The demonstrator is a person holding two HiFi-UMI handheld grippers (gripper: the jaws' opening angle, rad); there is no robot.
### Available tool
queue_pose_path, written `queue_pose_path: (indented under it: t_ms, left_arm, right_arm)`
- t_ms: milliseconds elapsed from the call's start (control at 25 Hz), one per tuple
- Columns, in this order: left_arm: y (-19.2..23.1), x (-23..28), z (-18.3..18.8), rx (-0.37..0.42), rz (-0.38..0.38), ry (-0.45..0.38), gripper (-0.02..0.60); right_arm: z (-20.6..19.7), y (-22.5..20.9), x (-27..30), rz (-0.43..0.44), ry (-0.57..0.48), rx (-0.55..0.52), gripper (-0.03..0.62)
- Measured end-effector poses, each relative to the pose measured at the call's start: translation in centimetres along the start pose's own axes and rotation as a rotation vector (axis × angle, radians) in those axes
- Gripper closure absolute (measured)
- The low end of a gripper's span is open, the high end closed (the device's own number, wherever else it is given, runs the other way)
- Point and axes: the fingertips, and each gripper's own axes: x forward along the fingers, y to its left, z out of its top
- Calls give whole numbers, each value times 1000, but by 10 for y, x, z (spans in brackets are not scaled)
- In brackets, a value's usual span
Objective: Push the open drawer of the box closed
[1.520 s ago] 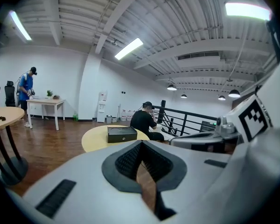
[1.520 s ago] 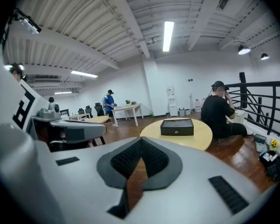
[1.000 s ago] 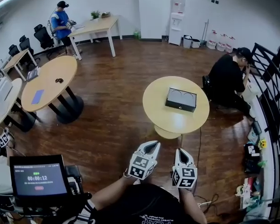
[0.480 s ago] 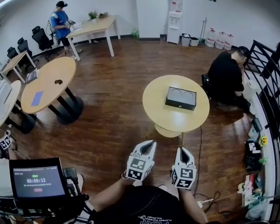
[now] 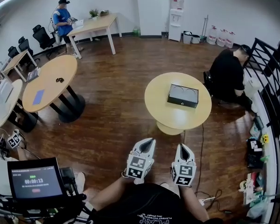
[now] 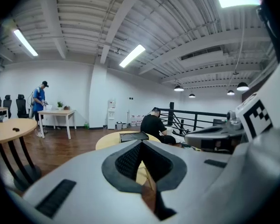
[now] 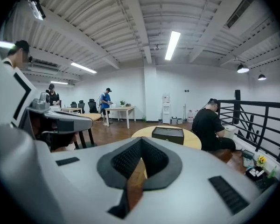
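The black box [image 5: 182, 95] lies on a small round yellow table [image 5: 164, 110], well ahead of me across the wood floor. Its top shows two pale rounded shapes; whether its drawer stands out I cannot tell from here. Both grippers are held close to my body, far short of the table. My left gripper [image 5: 150, 142] is shut with nothing in it, and my right gripper [image 5: 184, 146] is shut and empty too. In the left gripper view the box [image 6: 134, 136] shows just above the closed tips [image 6: 141, 143]. In the right gripper view the box [image 7: 168, 135] sits beyond the tips [image 7: 141, 139].
A person in black [image 5: 227, 76] sits at the table's right side, beside a black railing [image 5: 270, 97]. A larger round table [image 5: 49, 83] stands to the left. A screen on a stand [image 5: 33, 183] is at my lower left. A cable [image 5: 199, 143] trails on the floor.
The view has shifted a little and the screen at lower left has slid down. Both grippers keep the same pose, shut.
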Motion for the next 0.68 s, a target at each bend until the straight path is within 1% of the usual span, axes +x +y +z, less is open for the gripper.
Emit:
queue_pose_path:
  t_ms: [80, 160, 440, 680]
  left_arm:
    - [0, -1, 1, 49, 14, -12, 584]
    - [-1, 0, 2, 61, 12, -18, 584]
    - [-2, 6, -1, 54, 7, -11, 584]
    - [-4, 9, -2, 35, -3, -10, 584]
  right_arm:
    - [0, 0, 0, 6, -2, 1, 589]
    - [-1, 0, 1, 8, -3, 1, 589]
    - [-8, -1, 7, 20, 18, 3, 589]
    - [-6, 1, 9, 31, 2, 0, 589]
